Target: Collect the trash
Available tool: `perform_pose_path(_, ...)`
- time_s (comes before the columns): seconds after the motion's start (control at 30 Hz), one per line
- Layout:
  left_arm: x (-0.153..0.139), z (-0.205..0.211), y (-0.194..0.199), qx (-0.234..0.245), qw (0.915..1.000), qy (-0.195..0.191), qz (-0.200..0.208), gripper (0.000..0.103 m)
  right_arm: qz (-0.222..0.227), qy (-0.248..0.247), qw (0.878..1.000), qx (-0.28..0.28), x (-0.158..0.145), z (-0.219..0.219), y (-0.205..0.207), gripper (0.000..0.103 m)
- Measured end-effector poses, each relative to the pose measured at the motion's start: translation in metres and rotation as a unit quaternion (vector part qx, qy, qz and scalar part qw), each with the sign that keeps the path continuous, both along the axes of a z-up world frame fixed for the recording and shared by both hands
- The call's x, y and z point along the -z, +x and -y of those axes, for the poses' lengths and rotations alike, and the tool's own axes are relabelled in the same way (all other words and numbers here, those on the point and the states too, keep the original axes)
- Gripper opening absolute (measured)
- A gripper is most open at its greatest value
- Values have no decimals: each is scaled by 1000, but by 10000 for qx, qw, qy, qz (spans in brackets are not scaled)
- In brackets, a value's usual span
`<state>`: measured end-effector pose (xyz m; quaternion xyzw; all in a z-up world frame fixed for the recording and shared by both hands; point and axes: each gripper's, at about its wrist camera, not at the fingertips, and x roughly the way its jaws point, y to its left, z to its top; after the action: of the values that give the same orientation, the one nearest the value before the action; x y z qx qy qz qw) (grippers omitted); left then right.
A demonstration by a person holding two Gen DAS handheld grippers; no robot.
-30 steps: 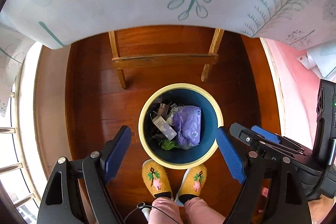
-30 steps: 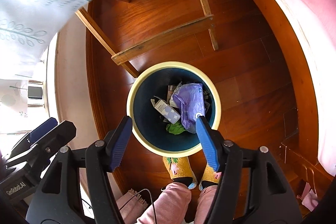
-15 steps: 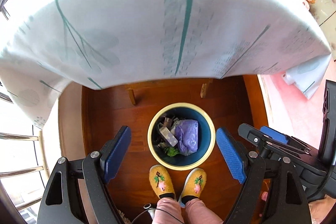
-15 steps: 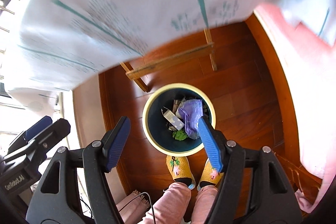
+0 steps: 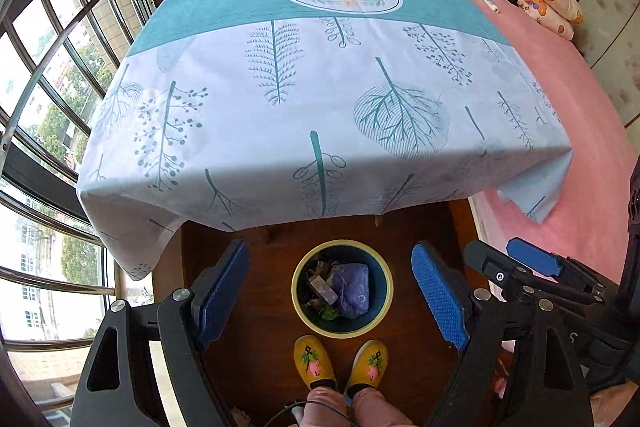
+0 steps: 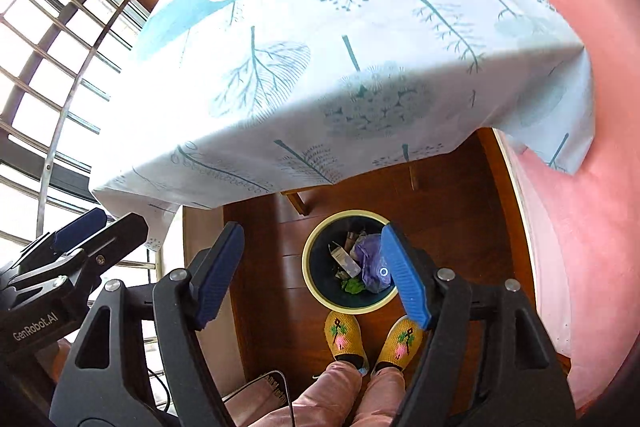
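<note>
Right wrist: finger [image 6: 404, 275] hides, seemingly, bin [image 6: 316, 291] rim.

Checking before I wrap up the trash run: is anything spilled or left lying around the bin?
Nothing stands out. The round blue bin with a yellow rim stands upright on the wooden floor, its trash inside, none visible beside it. The leaf-print tablecloth looks bare.

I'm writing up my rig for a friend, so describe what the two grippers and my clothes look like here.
Both the left gripper and right gripper have black plastic frames with silver bolts and ribbed blue pads. The left one's body reads "GenRobot.AI" in white. A thin dark cable runs below. You wear pink trousers and yellow knitted slippers with a pink and green motif.
</note>
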<state>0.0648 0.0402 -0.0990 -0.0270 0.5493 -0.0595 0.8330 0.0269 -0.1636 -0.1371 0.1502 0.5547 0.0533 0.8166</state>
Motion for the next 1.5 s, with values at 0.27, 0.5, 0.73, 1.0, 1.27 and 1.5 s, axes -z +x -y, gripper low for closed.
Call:
perform_pose_path(0.27,-50,-6,-11,47,9997,-42,216,84,372,-207,9990,-131,-71,-7,1,70)
perform_pose_path(0.5,-91,-9,-11,-36,9984,-2,565,84,697,-277,9970,-190,-129,-11,-2,70)
perform_pose_path(0.73,-123,-11,-9,-197,9959,-18,878,84,1008,-368,9939,-265,-162,-21,-5,70)
perform_pose_path(1.0,-136,-14,-11,-355,9943,20,1001,84,1186,-522,9909,-350,-174,-30,-8,70)
perform_pose_path(1.27,-134,-12,-11,-422,9942,47,988,84,1211,-541,9905,-367,-176,-32,-9,70)
perform_pose_path(1.5,-133,-11,-13,-454,9942,73,970,84,1204,-547,9906,-357,-176,-33,-10,70)
